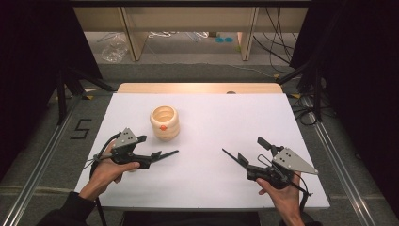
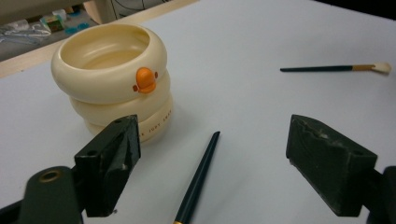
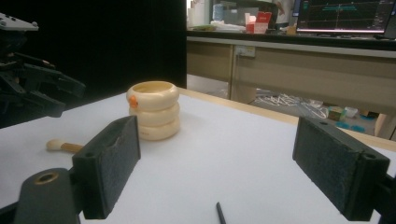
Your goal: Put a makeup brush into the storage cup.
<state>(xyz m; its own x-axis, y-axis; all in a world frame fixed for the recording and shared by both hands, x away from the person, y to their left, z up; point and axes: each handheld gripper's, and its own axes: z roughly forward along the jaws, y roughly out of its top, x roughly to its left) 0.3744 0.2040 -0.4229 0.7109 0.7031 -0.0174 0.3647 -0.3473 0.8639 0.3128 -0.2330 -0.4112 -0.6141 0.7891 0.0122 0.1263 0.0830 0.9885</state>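
The work in hand looks like gathering the two brushes into the cream duck cup (image 1: 164, 122), and it stands at the reach-and-grasp stage: neither brush is lifted yet.

The cup stands upright on the white table (image 1: 221, 108), empty as far as its mouth shows in the left gripper view. The first brush (image 2: 198, 182) lies flat just in front of the cup, on the person's side, its dark handle tip pointing past the cup's base without touching it. The second brush (image 2: 327, 68) lies well apart from the cup, off to the cup's right, pale bristles turned away from it.

The left gripper (image 1: 155, 157) hovers low in front of the cup, jaws spread wide and holding nothing, with the first brush running between them. The right gripper (image 1: 251, 150) sits far to the cup's right, jaws likewise wide apart and empty; in its own view the tip of the second brush's handle (image 3: 219, 212) pokes up between them.

The next move probably calls for the left gripper to drop until its pads straddle the thin handle, then close squarely on it. The handle is slim and lies flat on the table, so the jaws need to come down almost to the surface. After that comes a lift, a tilt to upright and a short carry to the cup's mouth.
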